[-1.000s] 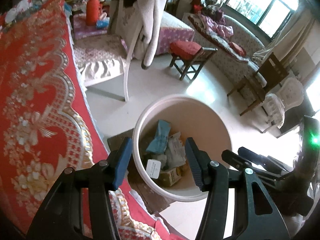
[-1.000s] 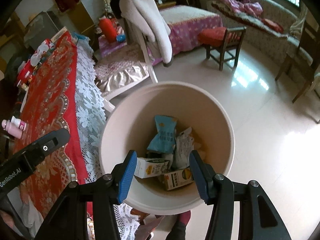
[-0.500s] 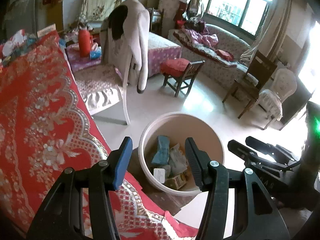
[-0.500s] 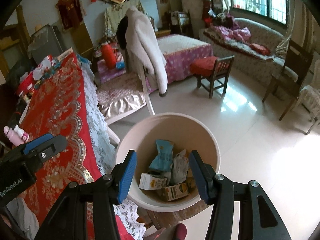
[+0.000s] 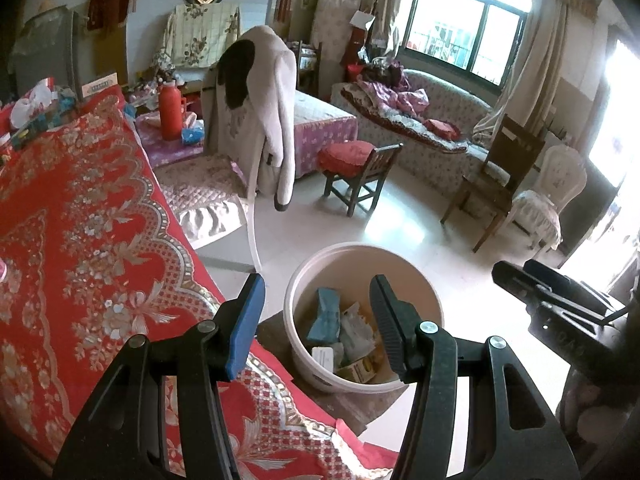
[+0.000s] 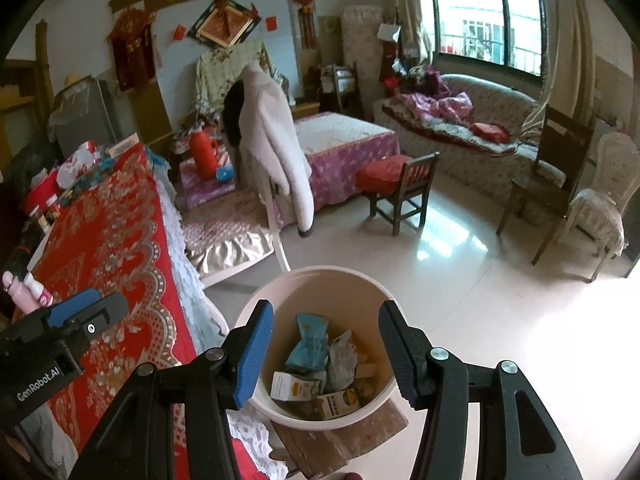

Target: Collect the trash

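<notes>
A pale pink bucket (image 5: pixel 400 264) stands on a low wooden board beside the table; it also shows in the right wrist view (image 6: pixel 320 280). Inside lie a blue wrapper (image 6: pixel 308 344), a grey wrapper (image 6: pixel 340 360) and small cartons (image 6: pixel 292 388). My left gripper (image 5: pixel 318 324) is open and empty, high above the bucket and the table's edge. My right gripper (image 6: pixel 326 354) is open and empty, above the bucket. The right gripper also shows at the right of the left wrist view (image 5: pixel 560 300).
A table with a red patterned cloth (image 5: pixel 72 240) fills the left, with bottles and clutter at its far end (image 6: pixel 64 184). A chair draped with a white coat (image 6: pixel 276 148) stands behind the bucket. A small red-cushioned chair (image 6: pixel 396 184), sofa and further chairs stand beyond.
Both grippers have risen and drawn back from the bucket, which now looks smaller and lower in both views. More of the room is in view. Both stay open.
</notes>
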Motion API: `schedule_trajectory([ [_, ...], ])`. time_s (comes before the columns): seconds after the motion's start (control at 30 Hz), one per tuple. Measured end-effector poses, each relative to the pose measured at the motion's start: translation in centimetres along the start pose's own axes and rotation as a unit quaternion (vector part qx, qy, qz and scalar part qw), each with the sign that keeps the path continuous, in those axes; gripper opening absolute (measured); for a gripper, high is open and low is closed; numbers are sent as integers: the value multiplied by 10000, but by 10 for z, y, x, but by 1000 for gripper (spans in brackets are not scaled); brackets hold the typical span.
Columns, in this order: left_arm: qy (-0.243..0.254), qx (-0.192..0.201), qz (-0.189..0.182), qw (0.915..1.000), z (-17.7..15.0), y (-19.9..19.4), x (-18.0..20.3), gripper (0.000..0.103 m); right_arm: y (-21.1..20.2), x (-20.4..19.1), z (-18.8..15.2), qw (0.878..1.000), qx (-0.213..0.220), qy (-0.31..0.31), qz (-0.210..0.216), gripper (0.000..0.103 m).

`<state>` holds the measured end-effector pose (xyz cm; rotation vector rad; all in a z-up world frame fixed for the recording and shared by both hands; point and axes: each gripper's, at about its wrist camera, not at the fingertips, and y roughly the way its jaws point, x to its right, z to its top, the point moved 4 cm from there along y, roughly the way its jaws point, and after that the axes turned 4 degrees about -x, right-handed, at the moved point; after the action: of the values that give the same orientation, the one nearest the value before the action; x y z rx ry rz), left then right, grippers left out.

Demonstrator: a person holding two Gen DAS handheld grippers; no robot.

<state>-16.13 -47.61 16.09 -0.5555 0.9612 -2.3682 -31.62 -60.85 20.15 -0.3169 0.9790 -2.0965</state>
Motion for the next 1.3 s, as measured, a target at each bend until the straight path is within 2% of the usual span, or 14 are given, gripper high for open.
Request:
schedule_trajectory([
  [0.1,11,9,-3,10000,0,-1,1,53,-5,0,2,9999,142,30,-71,77],
  [0.97,120,57,-24,9999,2,-4,2,53,-11,3,2,9998,170,-8,-121,77],
  [1.3,127,53,-26,9999,3,-3,2,53,-4,17,-2,9998,92,-13,-147,77],
])
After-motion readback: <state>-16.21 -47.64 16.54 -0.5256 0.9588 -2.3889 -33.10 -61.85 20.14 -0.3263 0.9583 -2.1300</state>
